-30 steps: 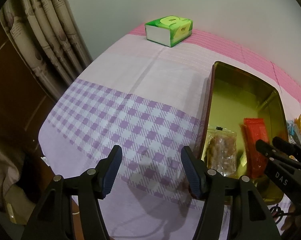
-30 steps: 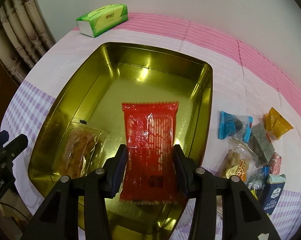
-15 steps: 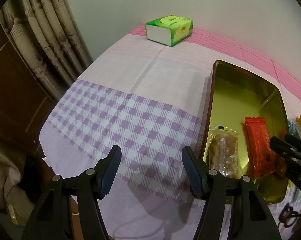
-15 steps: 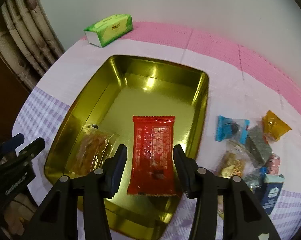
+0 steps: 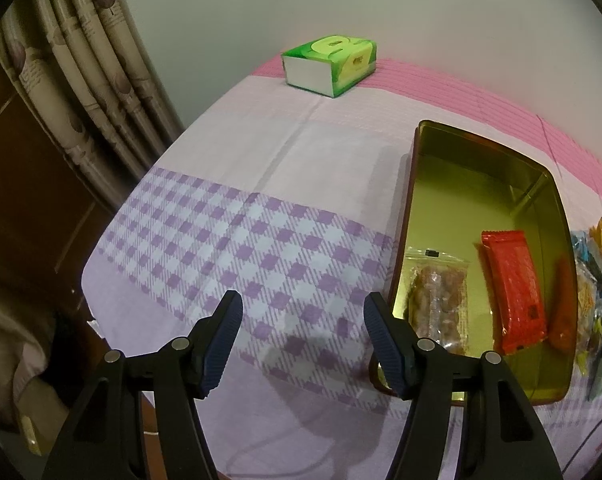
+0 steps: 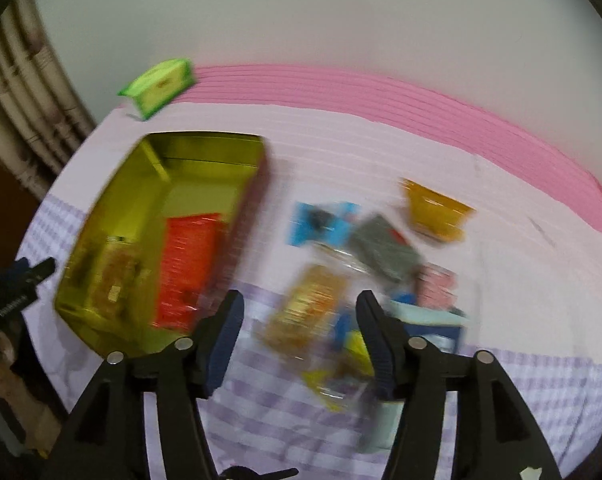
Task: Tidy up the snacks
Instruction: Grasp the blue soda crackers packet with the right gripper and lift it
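A gold tin lies on the checked cloth, and a red packet and a clear bag of brown snacks rest inside it. My left gripper hangs open over the purple checks just left of the tin, nothing between its fingers. The right wrist view is blurred. My right gripper hovers over the loose snack pile right of the tin, its jaws opening and gripping nothing. An orange-yellow packet lies below them. The red packet stays in the tin.
The pile holds a blue packet, a yellow one, a grey-green one and a pink one. A green tissue box stands at the far edge by the wall. Curtains hang beyond the left edge.
My right gripper let go of the red packet in the tin, rose and swung right over the loose snacks, its jaws spreading. The left gripper has stayed put.
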The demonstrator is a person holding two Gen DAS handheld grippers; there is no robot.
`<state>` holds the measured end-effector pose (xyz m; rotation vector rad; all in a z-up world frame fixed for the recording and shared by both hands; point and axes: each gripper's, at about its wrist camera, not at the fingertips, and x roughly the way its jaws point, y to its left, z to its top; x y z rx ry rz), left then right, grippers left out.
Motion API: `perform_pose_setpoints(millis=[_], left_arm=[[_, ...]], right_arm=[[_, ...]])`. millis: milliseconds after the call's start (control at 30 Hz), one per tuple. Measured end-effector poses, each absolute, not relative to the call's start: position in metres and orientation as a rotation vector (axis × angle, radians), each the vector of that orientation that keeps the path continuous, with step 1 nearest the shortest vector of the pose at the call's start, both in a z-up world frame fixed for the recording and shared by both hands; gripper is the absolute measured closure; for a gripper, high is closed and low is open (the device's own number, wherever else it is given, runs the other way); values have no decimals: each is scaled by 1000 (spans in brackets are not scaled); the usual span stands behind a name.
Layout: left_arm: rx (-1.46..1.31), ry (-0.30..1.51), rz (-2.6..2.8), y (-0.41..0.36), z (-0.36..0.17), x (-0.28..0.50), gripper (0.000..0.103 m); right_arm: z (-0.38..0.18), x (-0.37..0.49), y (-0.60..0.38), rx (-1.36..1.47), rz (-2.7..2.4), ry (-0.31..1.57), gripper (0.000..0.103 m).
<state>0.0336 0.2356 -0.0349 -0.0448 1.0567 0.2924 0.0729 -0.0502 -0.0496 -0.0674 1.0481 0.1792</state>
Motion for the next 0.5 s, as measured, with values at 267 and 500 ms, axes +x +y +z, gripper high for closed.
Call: perform_pose_setpoints(millis=[267,500], left_arm=[[7,1047,266,217,-33,31,39],[53,1043,221,197,-30,29,39]], right_arm=[[-71,62,-117,-20,68,1112,45],[-87,51,-132,20,67,1150,45]])
